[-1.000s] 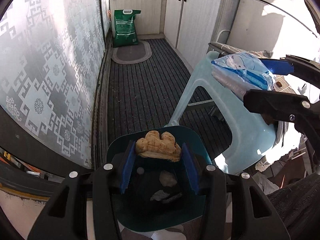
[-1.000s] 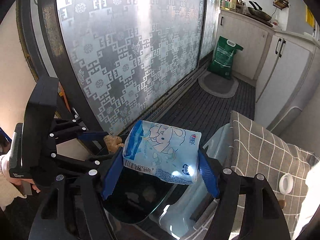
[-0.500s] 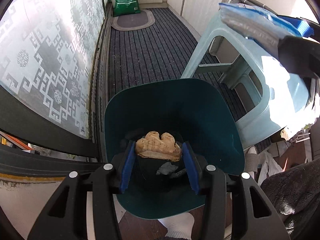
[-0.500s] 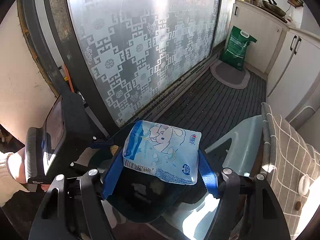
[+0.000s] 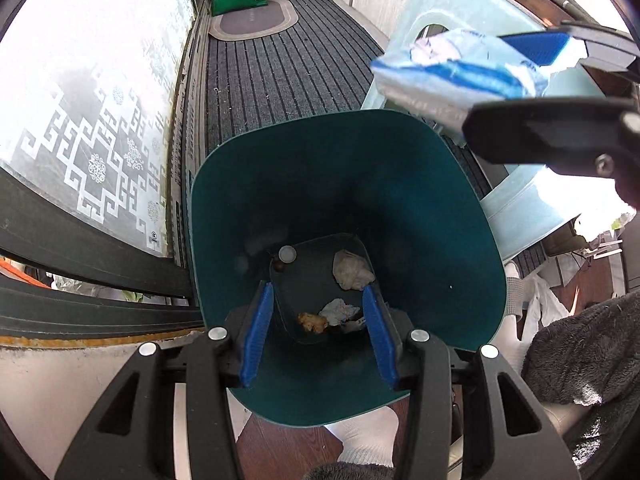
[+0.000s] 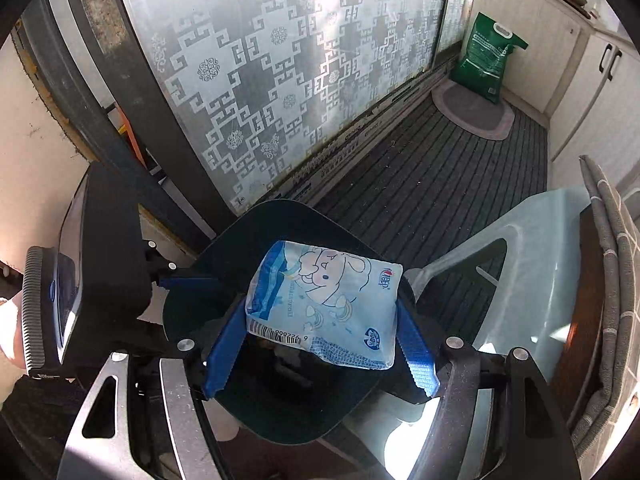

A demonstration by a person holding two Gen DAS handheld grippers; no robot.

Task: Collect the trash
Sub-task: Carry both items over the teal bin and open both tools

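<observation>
Right tongs (image 6: 320, 332) are clamping a soft, light, slippery tissue pack (image 6: 324, 304) by its short ends over the teal bin (image 6: 280, 412) at lower centre, while left tongs (image 5: 316, 332), empty, are closing.

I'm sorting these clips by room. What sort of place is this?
Probably an enclosed home balcony or utility area off a kitchen: a frosted patterned sliding door, white cabinets, a ribbed floor mat, and a teal trash bin.
</observation>
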